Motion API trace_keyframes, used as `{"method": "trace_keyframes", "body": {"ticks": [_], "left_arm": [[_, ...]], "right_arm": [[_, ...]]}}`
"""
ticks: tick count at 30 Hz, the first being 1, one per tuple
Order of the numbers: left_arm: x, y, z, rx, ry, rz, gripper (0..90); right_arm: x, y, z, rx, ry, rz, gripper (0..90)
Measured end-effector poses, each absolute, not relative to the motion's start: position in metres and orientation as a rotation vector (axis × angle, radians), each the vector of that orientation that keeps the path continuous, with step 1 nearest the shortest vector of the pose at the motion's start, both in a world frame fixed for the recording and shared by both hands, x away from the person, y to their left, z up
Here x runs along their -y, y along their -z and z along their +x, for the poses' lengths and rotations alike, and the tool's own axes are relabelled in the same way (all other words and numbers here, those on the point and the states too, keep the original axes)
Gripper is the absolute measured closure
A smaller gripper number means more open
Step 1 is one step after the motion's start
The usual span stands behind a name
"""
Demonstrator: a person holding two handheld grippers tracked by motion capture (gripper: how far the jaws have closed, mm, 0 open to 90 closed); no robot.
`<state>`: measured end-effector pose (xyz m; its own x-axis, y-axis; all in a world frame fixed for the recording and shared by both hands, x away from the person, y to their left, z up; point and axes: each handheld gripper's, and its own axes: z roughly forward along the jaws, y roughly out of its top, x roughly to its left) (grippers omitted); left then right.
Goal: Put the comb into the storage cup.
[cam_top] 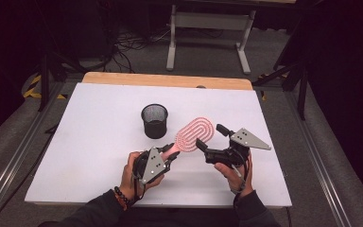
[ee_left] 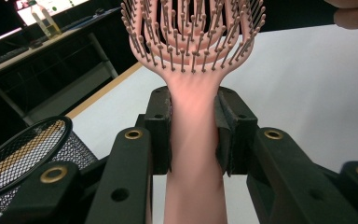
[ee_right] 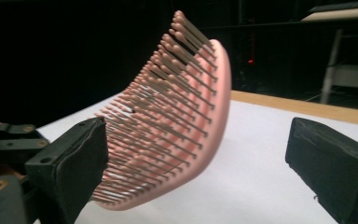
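Holding the pink hairbrush by its handle, the left gripper is clenched on it above the counter. At three o'clock the right gripper is released, its jaws around the head. Probably a handover is prepared; closing is needed next.

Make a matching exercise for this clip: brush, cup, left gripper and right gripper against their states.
Things:
1. brush
2. cup
3. left gripper
4. right gripper

States:
A. jaws open on either side of the bristled head
B. pink, held by its handle
C. black mesh, standing upright on the table
D. shut on the handle

Pairs: 1-B, 2-C, 3-D, 4-A
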<state>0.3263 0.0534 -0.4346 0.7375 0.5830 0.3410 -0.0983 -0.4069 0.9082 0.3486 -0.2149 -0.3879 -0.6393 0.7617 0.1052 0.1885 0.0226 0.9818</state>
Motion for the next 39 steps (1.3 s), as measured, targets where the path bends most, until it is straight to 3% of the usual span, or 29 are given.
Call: {"method": "trace_keyframes", "body": {"ticks": [5, 12, 18, 28, 39], "left_arm": [[-0.051, 0.436, 0.324, -0.354, -0.797, 1.861, 69.5], [-0.048, 0.442, 0.325, -0.355, -0.795, 1.883, 69.5], [-0.047, 0.446, 0.329, -0.371, -0.793, 1.896, 69.5], [-0.043, 0.453, 0.332, -0.368, -0.809, 1.929, 69.4], [-0.047, 0.452, 0.335, -0.346, -0.821, 1.921, 67.5]], "right_arm": [[0.208, 0.389, 0.351, -1.893, -1.699, 0.949, 8.9], [0.196, 0.387, 0.350, -1.927, -1.753, 0.887, 24.2], [0.201, 0.384, 0.349, -1.898, -1.826, 0.854, 54.4], [0.197, 0.382, 0.342, -1.934, -1.868, 0.793, 62.4], [0.192, 0.378, 0.331, -1.898, -1.830, 0.703, 63.3]]}}
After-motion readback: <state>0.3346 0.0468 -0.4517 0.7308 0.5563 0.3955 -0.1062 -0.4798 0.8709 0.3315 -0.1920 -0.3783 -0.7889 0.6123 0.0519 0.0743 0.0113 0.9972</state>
